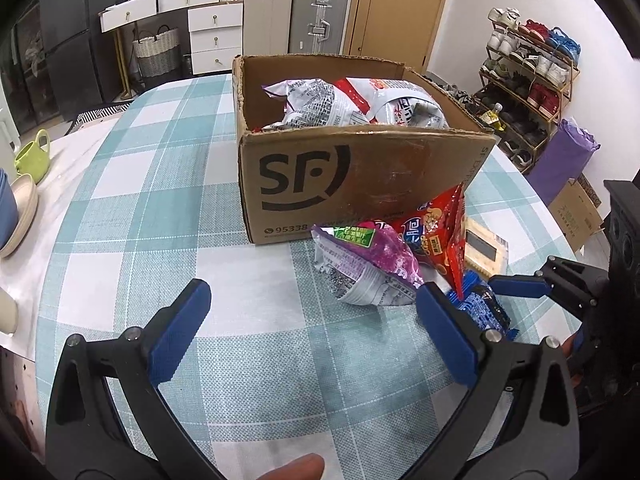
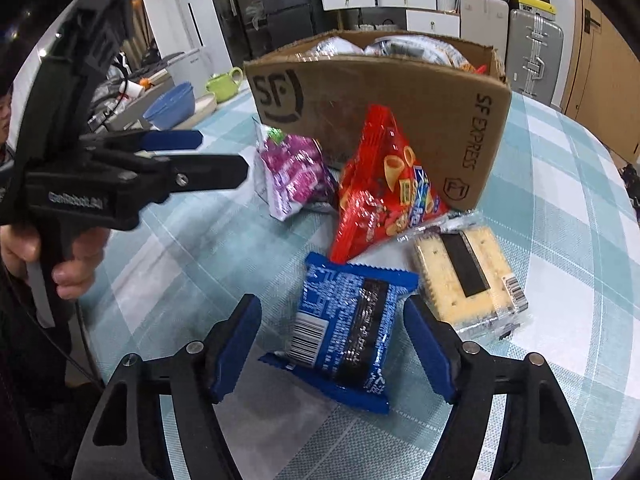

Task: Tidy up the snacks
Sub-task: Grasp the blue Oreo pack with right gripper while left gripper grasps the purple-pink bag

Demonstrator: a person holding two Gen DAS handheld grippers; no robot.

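Note:
A blue snack packet (image 2: 344, 320) lies flat on the checked tablecloth between the fingers of my right gripper (image 2: 332, 320), which is open; the left pad stands clear of it. Behind it a red snack bag (image 2: 384, 184) leans on the brown SF cardboard box (image 2: 400, 92), with a purple packet (image 2: 296, 172) to its left and a clear cracker pack (image 2: 468, 276) to its right. Silver snack bags (image 1: 320, 104) fill the box (image 1: 360, 184). My left gripper (image 1: 312, 294) hovers open over the cloth, nothing between its fingers, just before the purple packet (image 1: 384, 256).
A green cup (image 1: 34, 156) and stacked bowls (image 1: 20, 204) sit at the table's left edge. A shoe rack (image 1: 524, 80) and a small carton (image 1: 576, 212) stand on the floor past the right edge. The cloth (image 1: 140, 240) left of the box is bare.

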